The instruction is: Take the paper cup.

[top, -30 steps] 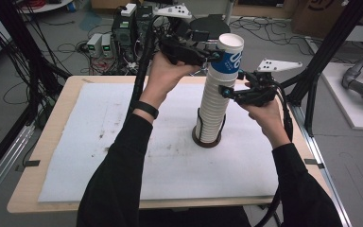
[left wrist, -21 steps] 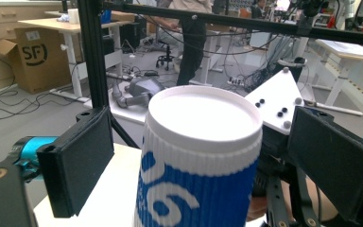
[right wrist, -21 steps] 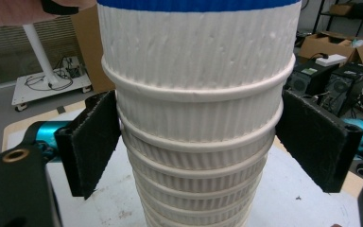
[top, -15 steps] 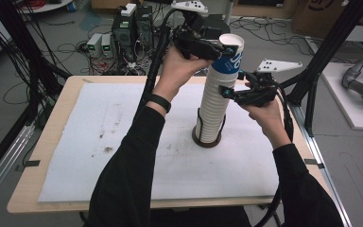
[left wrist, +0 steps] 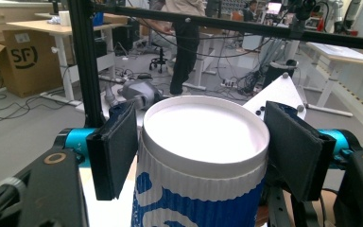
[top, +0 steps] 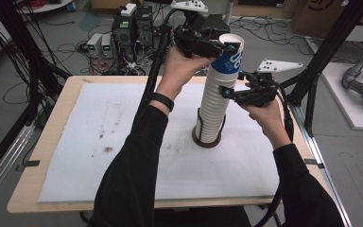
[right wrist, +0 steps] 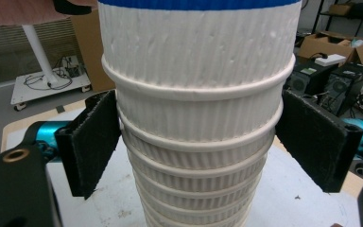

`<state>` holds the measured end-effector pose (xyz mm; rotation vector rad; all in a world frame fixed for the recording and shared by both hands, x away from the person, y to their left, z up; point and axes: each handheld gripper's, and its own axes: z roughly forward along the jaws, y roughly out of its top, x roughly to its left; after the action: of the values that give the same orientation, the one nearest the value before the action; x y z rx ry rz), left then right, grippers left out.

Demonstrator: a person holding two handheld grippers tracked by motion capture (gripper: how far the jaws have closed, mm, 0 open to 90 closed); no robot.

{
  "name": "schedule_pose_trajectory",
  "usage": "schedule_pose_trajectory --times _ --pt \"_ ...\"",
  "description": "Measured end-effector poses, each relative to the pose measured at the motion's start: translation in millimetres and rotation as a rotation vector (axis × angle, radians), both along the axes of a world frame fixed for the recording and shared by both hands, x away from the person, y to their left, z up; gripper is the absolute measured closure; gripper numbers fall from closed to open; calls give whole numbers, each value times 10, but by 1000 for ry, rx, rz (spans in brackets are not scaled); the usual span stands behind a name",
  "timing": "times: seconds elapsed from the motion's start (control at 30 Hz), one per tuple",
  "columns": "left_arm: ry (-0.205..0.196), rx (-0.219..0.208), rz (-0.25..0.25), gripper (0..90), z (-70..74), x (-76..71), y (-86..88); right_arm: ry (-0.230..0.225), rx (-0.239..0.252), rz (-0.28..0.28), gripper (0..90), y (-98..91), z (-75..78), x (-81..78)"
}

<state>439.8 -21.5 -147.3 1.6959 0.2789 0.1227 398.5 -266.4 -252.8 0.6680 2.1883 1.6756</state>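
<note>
1. Gripping the top cup (top: pixel 228 56) of a tall cup stack (top: pixel 213 111), the left hand-held gripper (top: pixel 217 46) has just been closing; in the left gripper view its pads (left wrist: pixel 116 149) sit against the blue-printed wall of that cup (left wrist: pixel 203 161) just under the rim.
2. The right hand-held gripper (top: pixel 228 91) straddles the stack midway up. In the right gripper view the left pad (right wrist: pixel 92 142) touches the ribbed white cups (right wrist: pixel 196 137), while the far pad (right wrist: pixel 319 144) appears to stand slightly off; whether it clamps firmly cannot be told.
3. Location: the stack stands upright in a dark ring holder (top: pixel 207 140) on the white mat (top: pixel 99 142) covering the bench (top: pixel 38 142), right of centre.
4. Risk, judged: if the top cup is wedged tight, pulling it could lift several cups together, as the lower grip looks loose.
5. Risk, judged: a sideways pull on so tall a stack could tip it out of the holder.
6. Risk, judged: a hard squeeze near the rim could crush the paper wall.
7. Containers: the top cup's mouth shows a plain white interior with nothing in it. The holder carries the nested cups alone.
</note>
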Motion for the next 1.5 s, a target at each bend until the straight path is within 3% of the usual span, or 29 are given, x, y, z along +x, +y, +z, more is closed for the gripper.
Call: schedule_pose_trajectory --times 0.4,0.5,0.8,1.0,1.5 --pt "-16 8 9 306 31 -21 1 3 -1 -2 155 6 0 -4" --pt "-41 12 10 306 75 -47 11 2 -1 -5 155 8 1 -9" --pt "-69 -18 24 308 206 -78 34 2 -3 -6 155 8 2 -14" --pt "-80 -71 23 308 297 -104 73 -3 -5 -6 155 7 2 -12" --pt "-139 -128 33 309 495 -218 194 -4 -2 -1 156 4 0 -8"
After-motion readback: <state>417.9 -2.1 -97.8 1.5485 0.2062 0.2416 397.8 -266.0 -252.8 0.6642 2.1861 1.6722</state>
